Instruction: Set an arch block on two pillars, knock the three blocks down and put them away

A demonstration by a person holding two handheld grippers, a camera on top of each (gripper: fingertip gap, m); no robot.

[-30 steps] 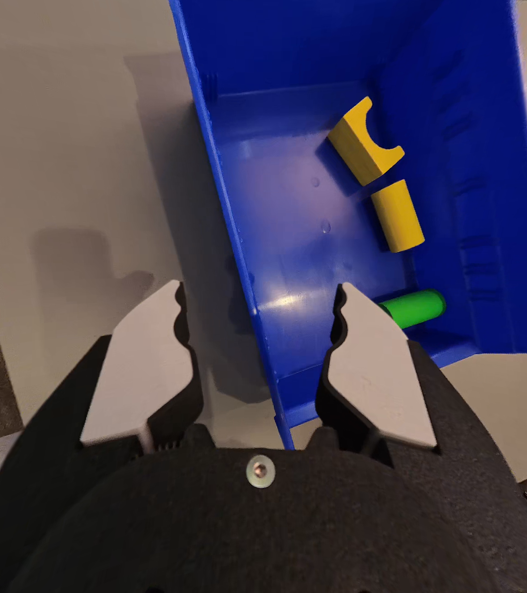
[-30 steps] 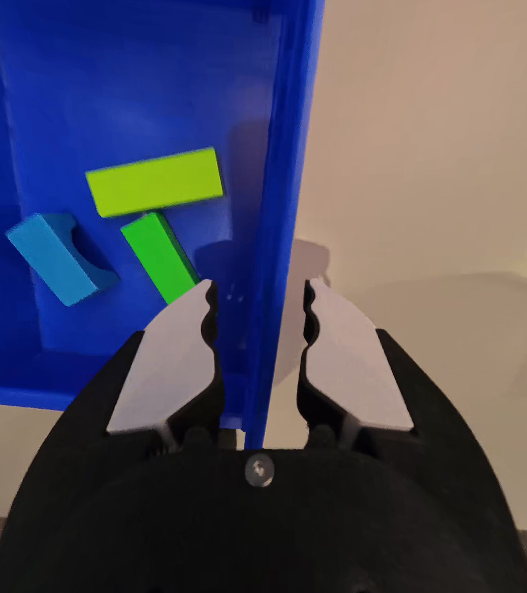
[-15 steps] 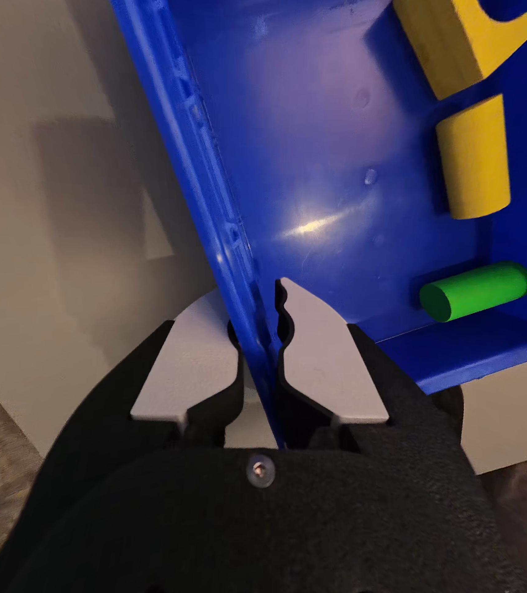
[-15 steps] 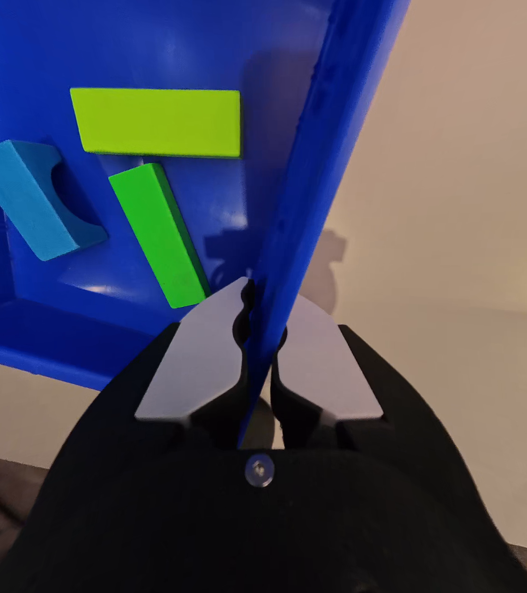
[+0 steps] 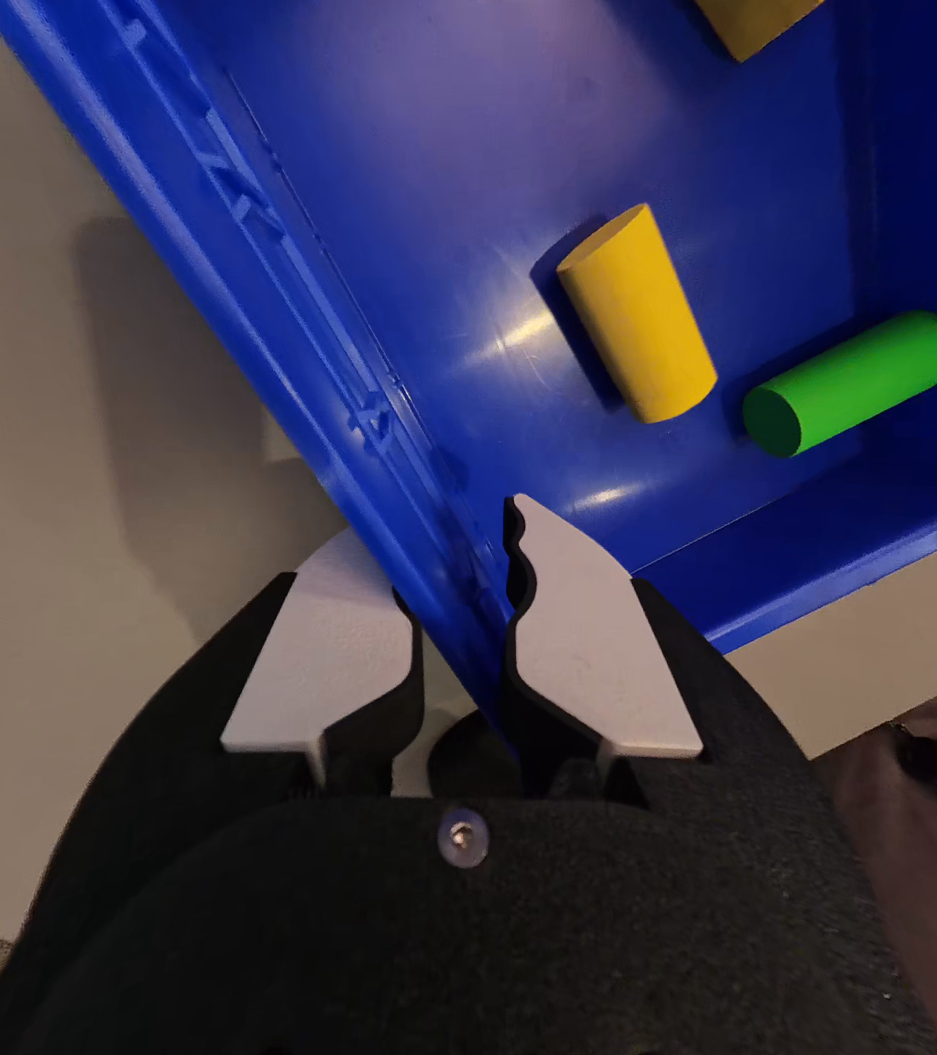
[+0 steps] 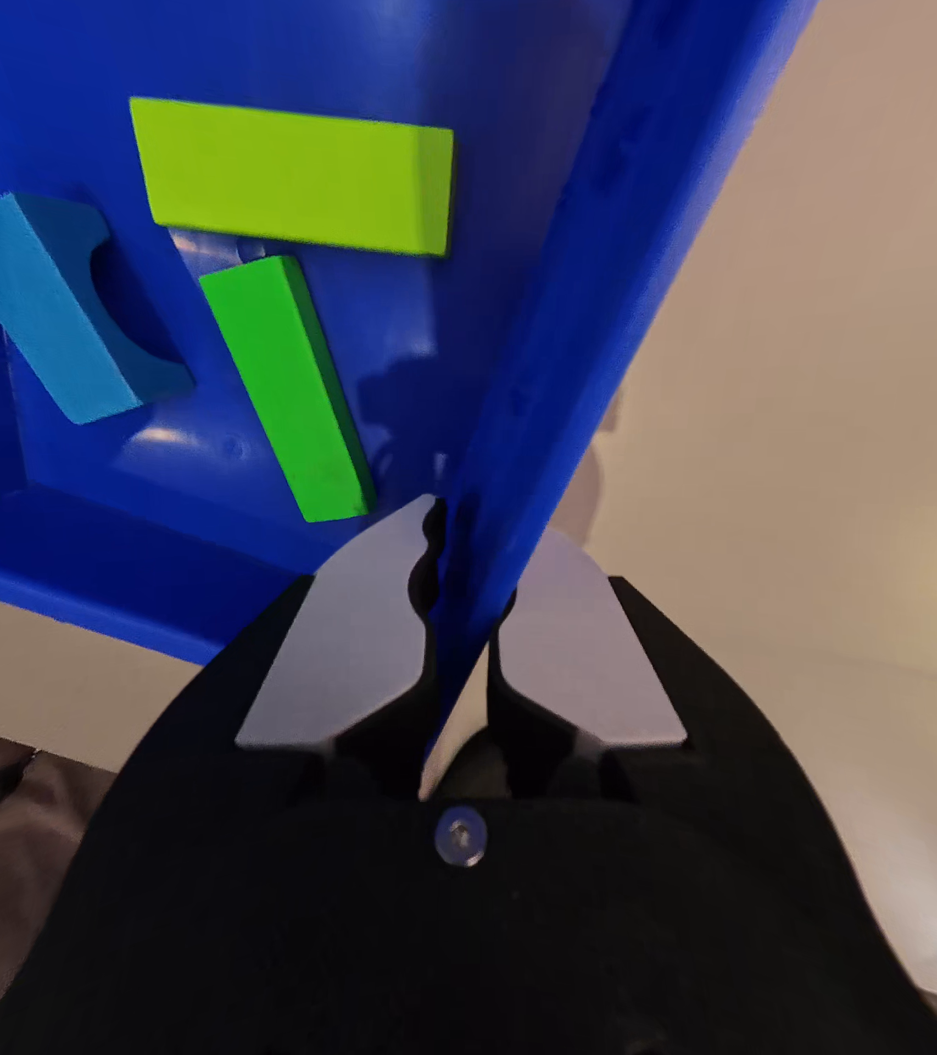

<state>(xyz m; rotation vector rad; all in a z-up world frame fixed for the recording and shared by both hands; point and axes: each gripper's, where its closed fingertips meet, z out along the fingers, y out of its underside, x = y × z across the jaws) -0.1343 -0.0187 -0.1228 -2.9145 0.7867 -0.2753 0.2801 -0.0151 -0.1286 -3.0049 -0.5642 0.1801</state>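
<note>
Blue arch block (image 6: 49, 308), two green blocks (image 6: 295, 174) flat in bin (image 6: 569, 285).

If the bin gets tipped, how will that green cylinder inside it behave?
The green cylinder lies on its side on the blue bin's glossy floor, so it would probably roll easily. It sits close to the bin's end wall, which would likely stop it. It looks solid and stiff, unlikely to deform.
</note>
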